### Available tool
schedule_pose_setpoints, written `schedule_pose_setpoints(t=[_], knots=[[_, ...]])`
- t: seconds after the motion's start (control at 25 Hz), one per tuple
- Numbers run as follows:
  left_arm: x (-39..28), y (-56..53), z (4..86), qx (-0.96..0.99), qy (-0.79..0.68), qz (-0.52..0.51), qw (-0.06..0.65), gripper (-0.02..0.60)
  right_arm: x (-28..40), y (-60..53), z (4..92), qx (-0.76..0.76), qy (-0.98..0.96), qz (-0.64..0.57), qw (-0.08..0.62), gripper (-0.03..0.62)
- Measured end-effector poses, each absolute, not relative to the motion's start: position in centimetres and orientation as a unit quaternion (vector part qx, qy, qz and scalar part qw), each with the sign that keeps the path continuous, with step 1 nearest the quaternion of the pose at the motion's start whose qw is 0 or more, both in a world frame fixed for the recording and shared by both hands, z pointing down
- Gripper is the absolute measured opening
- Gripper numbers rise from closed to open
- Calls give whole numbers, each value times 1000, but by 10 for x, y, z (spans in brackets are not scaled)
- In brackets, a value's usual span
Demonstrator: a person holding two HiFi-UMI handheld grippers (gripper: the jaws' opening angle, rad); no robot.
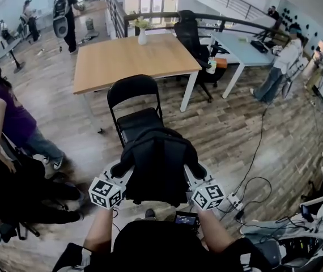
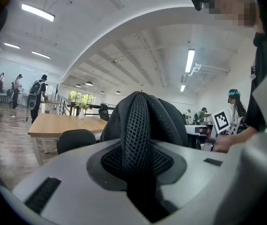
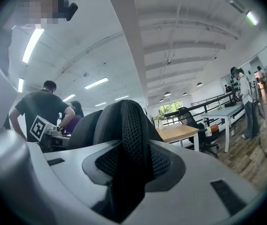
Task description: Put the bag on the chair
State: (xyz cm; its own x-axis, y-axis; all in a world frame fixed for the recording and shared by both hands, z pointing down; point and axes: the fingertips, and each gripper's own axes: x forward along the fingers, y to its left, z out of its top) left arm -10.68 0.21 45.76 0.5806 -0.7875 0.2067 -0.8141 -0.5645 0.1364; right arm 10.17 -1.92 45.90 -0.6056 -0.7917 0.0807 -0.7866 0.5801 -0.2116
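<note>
Before the chair (image 1: 133, 92) seat's edge — bag (image 1: 158, 166) aloft.

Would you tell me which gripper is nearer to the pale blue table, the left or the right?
Right. The right gripper grips the bag on the side facing the pale blue table, which stands ahead and rightward; the left gripper grips the bag's opposite side, farther off.

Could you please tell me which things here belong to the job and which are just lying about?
For the job: bag, held by its mesh straps in the left gripper and the right gripper; black chair just ahead of it.

Lying about: wooden table, vase, office chair, white table, floor cables.
</note>
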Motion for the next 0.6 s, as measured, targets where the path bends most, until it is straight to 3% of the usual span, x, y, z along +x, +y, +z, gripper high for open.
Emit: schedule_pose_setpoints(t=[0.6], knots=[[-107, -160, 484, 844, -517, 62, 127, 110, 94, -218, 490, -366, 922, -128, 6, 141]])
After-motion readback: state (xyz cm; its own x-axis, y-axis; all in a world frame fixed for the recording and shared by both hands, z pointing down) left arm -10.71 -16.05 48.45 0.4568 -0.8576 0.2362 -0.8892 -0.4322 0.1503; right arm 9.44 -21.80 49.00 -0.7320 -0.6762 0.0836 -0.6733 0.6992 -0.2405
